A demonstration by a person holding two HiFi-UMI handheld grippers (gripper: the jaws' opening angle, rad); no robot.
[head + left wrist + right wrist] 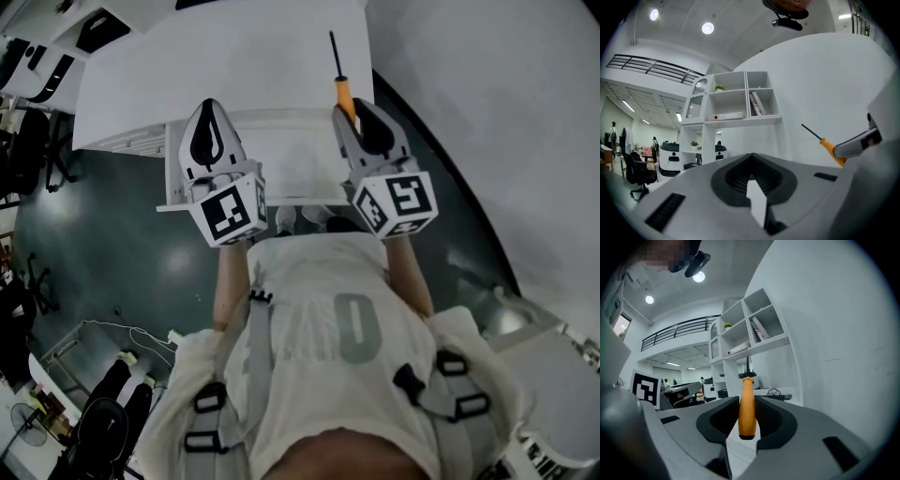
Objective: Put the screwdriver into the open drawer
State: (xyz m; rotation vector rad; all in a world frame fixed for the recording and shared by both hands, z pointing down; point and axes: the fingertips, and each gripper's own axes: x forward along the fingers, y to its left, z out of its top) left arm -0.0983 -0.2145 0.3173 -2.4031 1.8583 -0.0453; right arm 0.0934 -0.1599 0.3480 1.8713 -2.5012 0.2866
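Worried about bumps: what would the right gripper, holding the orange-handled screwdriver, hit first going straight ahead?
Probably the tall white shelf unit ahead; the way to it looks free, though depth is unclear.

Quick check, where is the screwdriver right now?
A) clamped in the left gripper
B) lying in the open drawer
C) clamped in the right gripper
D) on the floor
C: the right gripper has its jaws closed on the orange handle of the screwdriver.

I counted two tools, my left tool (210, 112) and right tool (362, 117), one screwdriver (338, 77), one open drawer (286, 159), one worktop (225, 66) and one shelf unit (736, 104).
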